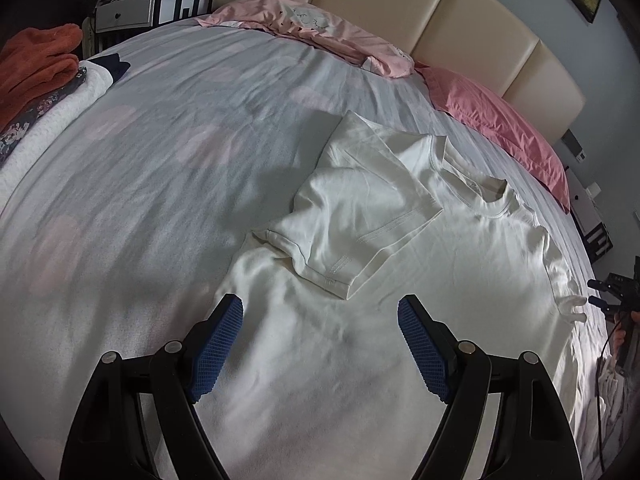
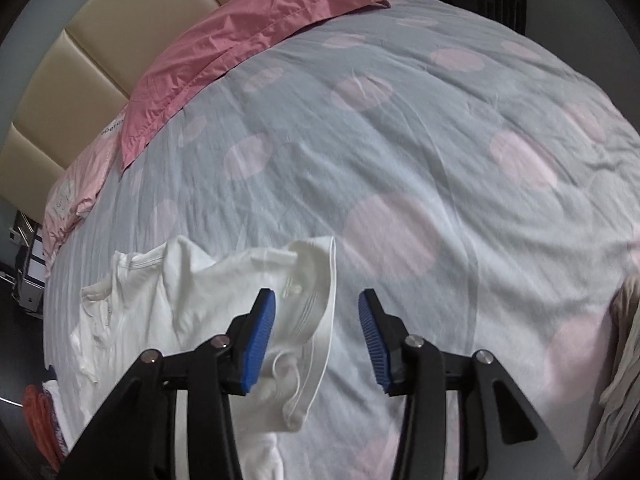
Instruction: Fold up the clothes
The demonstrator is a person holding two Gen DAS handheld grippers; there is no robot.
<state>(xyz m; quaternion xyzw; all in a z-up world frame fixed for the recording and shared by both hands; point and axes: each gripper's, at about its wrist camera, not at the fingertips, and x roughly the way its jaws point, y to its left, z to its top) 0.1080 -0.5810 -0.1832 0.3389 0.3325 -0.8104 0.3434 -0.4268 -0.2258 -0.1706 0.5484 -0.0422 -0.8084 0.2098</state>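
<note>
Cotton, white and soft: a short-sleeved white T-shirt (image 1: 360,320) lies spread on the grey bedspread with pale pink dots (image 1: 160,152), collar toward the cream padded headboard (image 1: 440,12), which seems the sensible way to lay it out for folding. One sleeve is already turned in over the chest, its stitched hem lying diagonally across the body, so I judge the first side fold is done and the other side is next. The left gripper (image 1: 320,344) hovers low over the shirt's lower body, its blue ribbed pads spread wide with nothing between them, the cloth lying directly beneath and just beyond the tips. The right gripper (image 2: 316,336) is parted too, gripping nothing; the far sleeve's hem (image 2: 320,320) lies loose on the bedspread under the gap, nearer the left-hand pad. A pile of orange and white folded clothes (image 1: 44,80) sits well apart at the bed's edge, and pink pillows (image 1: 500,132) rest along the headboard.
</note>
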